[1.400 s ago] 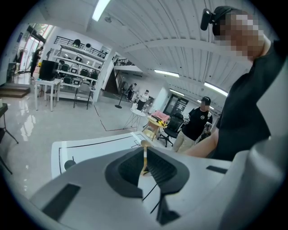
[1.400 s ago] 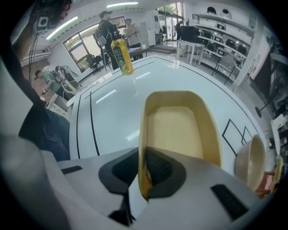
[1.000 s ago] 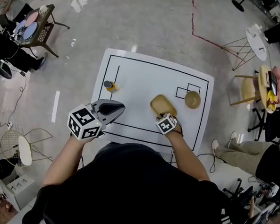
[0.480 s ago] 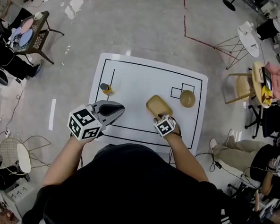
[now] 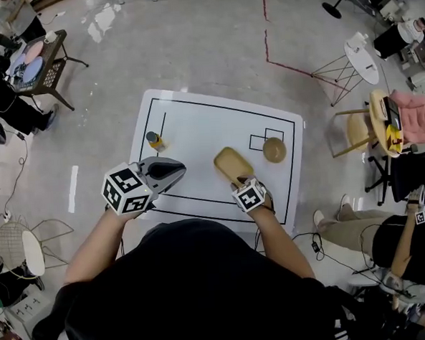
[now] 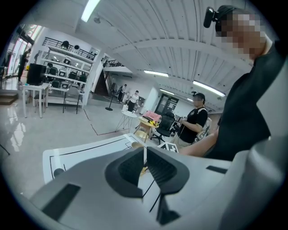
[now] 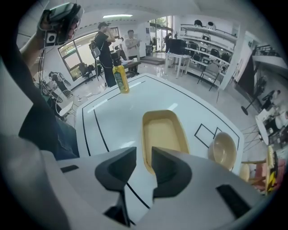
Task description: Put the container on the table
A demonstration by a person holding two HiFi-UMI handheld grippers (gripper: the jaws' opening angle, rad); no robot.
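A: Container (image 5: 233, 164) is sitting flat on the table (image 5: 195, 123), toward its near side. Releasing?

B: Seemingly. The right gripper (image 7: 144, 158) is hanging above it. Its jaws have just been opening and are standing spread and empty. On the left gripper (image 6: 145, 155) they are pressing together. Next, I'd judge, is backing clear without nudging it.

container (image 5: 232, 164): matt plastic | table (image 5: 195, 127): smooth, glossy | floor (image 5: 190, 45): polished, shiny

White table (image 5: 195, 123) bears 3 things: container (image 5: 233, 164), bowl (image 5: 274, 150), bottle (image 5: 154, 140).

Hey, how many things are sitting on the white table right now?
3: a tan container mid-table, a round bowl to its right, a yellow bottle at the left.
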